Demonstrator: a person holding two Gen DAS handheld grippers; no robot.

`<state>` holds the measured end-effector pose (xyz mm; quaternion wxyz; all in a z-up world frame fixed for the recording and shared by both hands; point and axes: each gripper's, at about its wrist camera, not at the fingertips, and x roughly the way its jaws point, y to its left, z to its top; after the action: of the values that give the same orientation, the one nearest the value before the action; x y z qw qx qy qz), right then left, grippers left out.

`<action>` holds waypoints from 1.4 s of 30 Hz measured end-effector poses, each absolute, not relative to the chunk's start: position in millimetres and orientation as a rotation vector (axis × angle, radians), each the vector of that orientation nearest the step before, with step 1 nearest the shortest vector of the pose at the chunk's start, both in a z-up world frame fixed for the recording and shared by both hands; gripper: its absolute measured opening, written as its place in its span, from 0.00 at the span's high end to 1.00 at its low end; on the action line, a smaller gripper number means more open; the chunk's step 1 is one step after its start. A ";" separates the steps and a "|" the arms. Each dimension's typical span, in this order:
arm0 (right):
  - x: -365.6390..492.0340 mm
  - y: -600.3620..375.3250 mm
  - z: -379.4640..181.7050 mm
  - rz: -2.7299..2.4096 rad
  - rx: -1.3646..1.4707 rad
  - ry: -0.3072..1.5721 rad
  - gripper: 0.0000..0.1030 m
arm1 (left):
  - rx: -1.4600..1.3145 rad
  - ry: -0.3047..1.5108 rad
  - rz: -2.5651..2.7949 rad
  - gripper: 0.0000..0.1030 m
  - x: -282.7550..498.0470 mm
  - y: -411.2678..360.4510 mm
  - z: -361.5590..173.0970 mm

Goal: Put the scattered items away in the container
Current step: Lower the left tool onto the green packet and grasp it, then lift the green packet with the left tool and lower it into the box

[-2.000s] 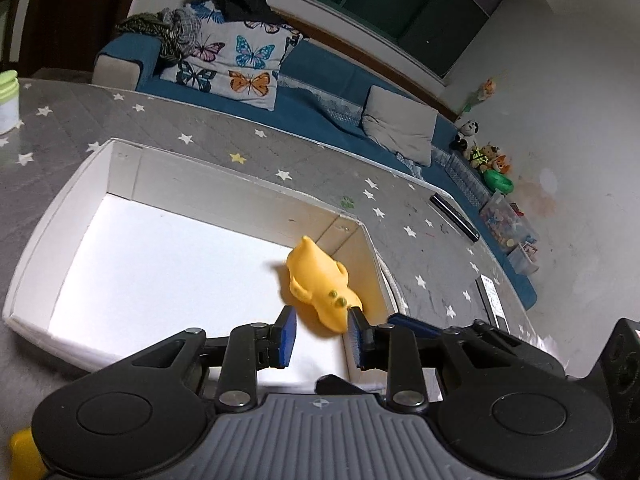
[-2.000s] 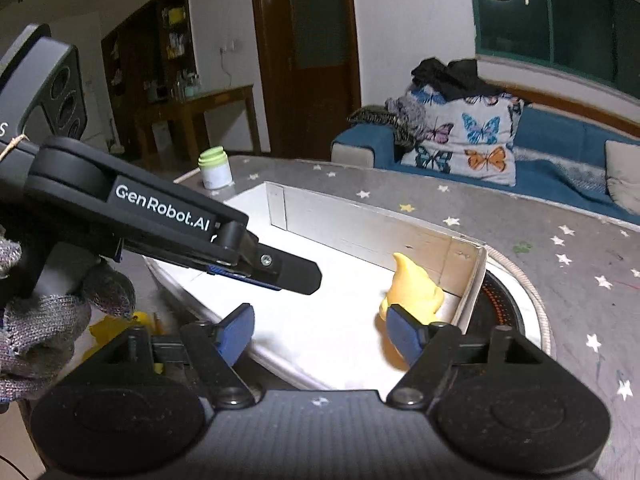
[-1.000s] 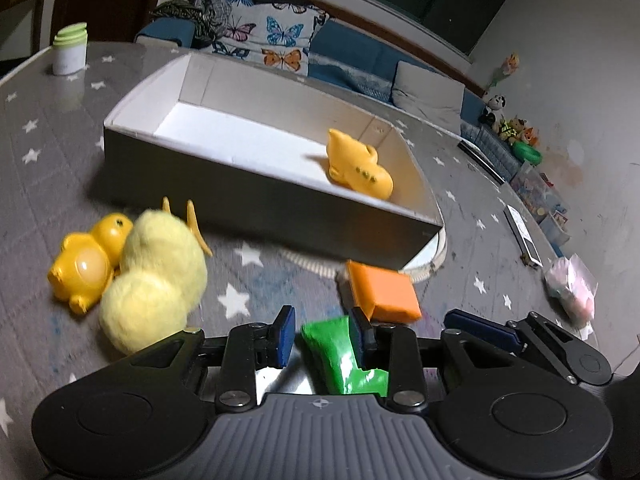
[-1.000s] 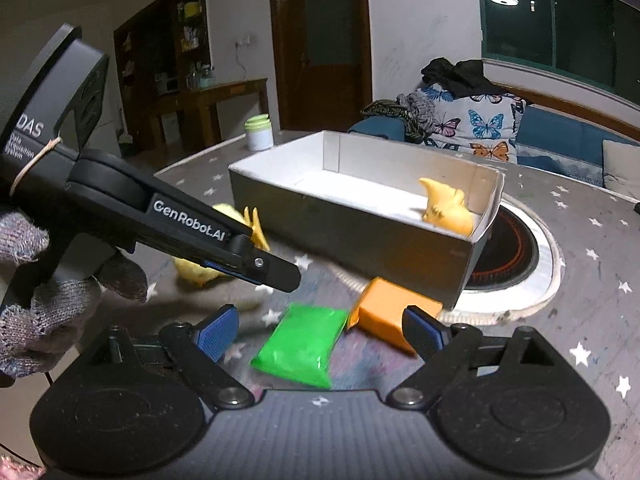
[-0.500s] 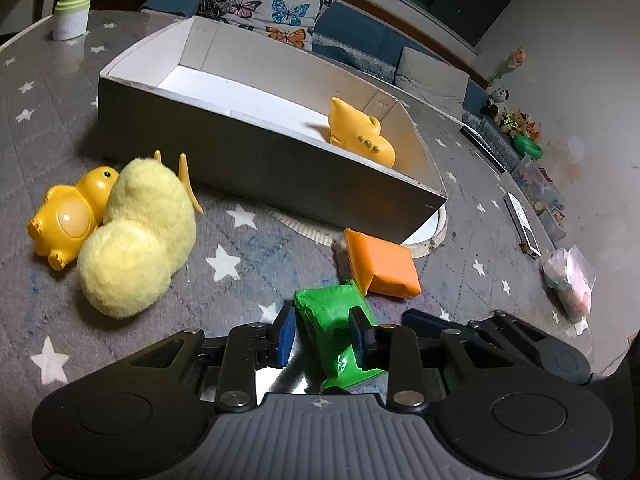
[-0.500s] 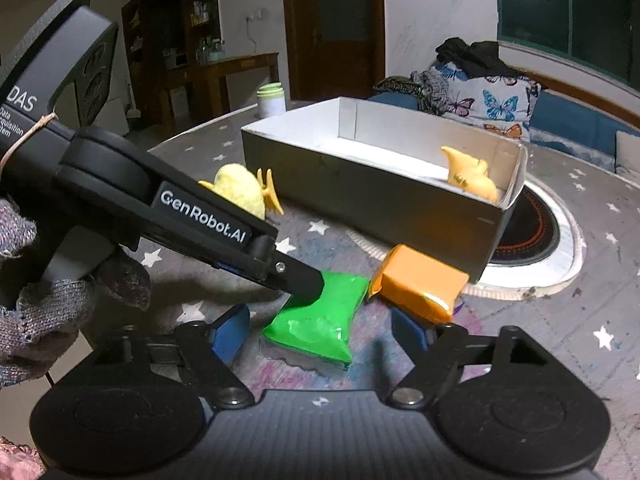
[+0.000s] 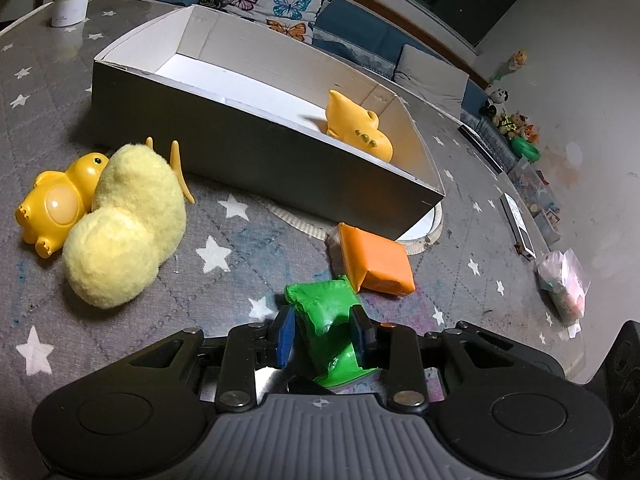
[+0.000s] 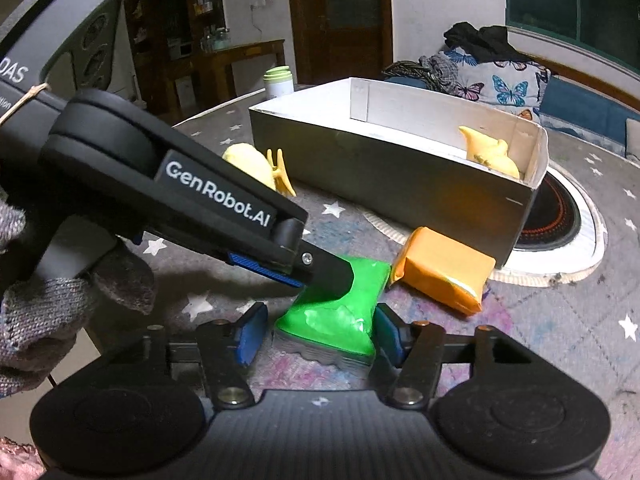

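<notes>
Green packet (image 7: 326,320) on the table just in front of the white box (image 7: 280,164), beside the orange packet (image 7: 376,258). Left gripper (image 7: 323,334) clenched on the green packet, pads pressing both sides. Right gripper (image 8: 316,334) spread wide, straddling the same packet, left pad apart from it, right pad contact unclear.

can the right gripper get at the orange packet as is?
Probably yes. The orange packet lies bare on the table just ahead and right of the right gripper, which is open around the green packet held by the left gripper.
</notes>
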<state>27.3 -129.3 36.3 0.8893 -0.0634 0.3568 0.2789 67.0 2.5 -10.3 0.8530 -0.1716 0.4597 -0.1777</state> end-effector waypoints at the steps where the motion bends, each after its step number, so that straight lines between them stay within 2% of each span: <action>1: 27.5 -129.8 36.0 0.578 -0.131 0.743 0.46 | -0.362 0.968 -0.376 0.68 67.1 2.2 -10.5; 16: 25.9 -131.8 47.2 0.574 -0.132 0.702 0.51 | -0.395 0.930 -0.397 0.69 62.8 6.6 3.7; 29: 48.4 -139.6 86.3 0.566 -0.118 0.584 0.51 | -0.379 0.804 -0.410 0.70 91.3 -0.3 50.7; 36: 90.9 -137.6 103.8 0.566 -0.103 0.558 0.51 | -0.389 0.776 -0.392 0.70 133.0 -1.8 65.3; 42: 140.6 -138.5 105.6 0.575 -0.085 0.597 0.51 | -0.430 0.819 -0.370 0.70 182.9 0.6 57.3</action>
<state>140.6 -138.5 105.6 0.9144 -0.0411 0.2901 0.2793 182.9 0.6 57.3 0.8785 -0.2061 0.3928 -0.1773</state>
